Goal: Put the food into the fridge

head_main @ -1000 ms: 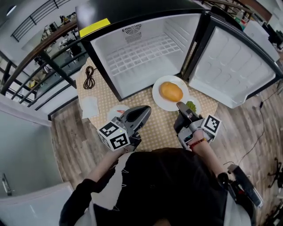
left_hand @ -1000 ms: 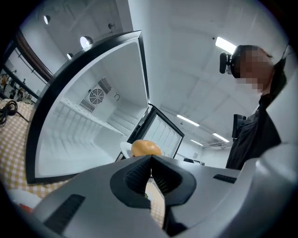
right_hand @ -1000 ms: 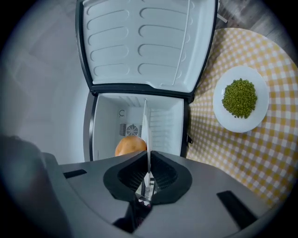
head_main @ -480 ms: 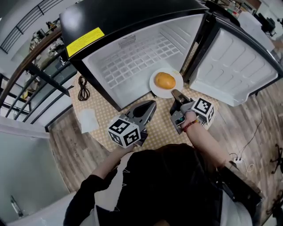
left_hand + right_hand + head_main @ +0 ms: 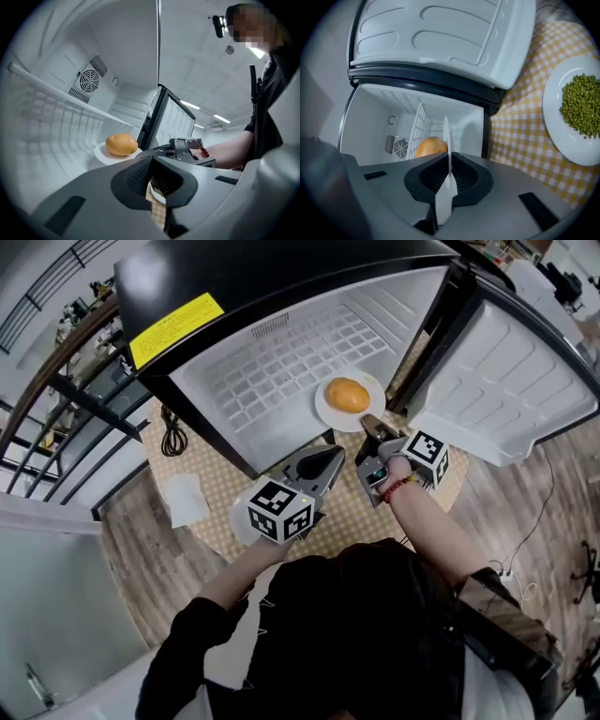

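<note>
An orange bun lies on a white plate. My right gripper is shut on the plate's near rim and holds it at the mouth of the open fridge, over the wire shelf. In the right gripper view the plate stands edge-on between the pads, with the bun beyond it. My left gripper hovers just left of the right one, shut on nothing. From the left gripper view the bun and the right gripper show ahead of it.
The fridge door stands open at the right. A plate of green peas rests on the checked cloth. Another white plate, a white napkin and a black cable lie at the left.
Both grippers have moved forward toward the fridge. The plate with the bun has travelled from over the table to the fridge's mouth, still gripped by the right gripper.
</note>
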